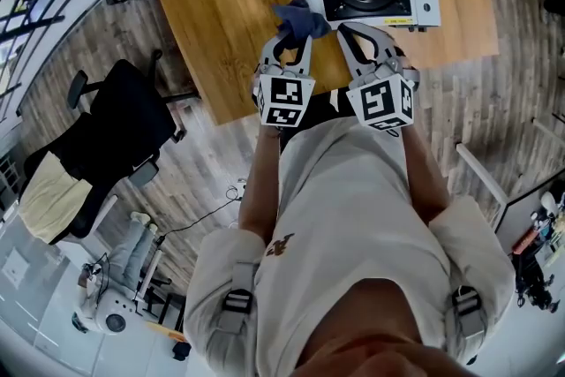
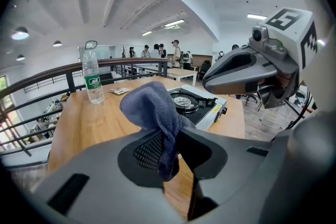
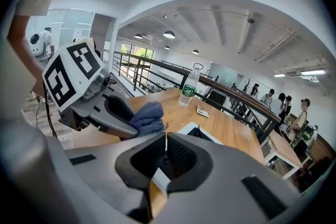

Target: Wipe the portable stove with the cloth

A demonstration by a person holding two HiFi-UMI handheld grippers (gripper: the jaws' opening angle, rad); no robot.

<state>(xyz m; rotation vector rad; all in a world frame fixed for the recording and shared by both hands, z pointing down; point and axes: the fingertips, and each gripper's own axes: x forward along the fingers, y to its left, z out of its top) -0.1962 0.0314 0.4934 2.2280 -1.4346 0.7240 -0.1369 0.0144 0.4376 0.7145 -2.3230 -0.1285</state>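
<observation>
Plainly, the blue cloth [image 2: 151,106] hangs pinched between the left tongs [image 2: 170,136].

Fuzzy cloth [image 2: 152,107], smooth wooden table [image 1: 221,4]

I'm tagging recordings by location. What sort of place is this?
Probably an open-plan office or lab on a mezzanine: a railing beside the wooden table, an office chair, and people among desks beyond.

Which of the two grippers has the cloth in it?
The left gripper: the blue cloth is pinched between its jaws and bunches up above them. The right gripper is shut with nothing in it.
</observation>
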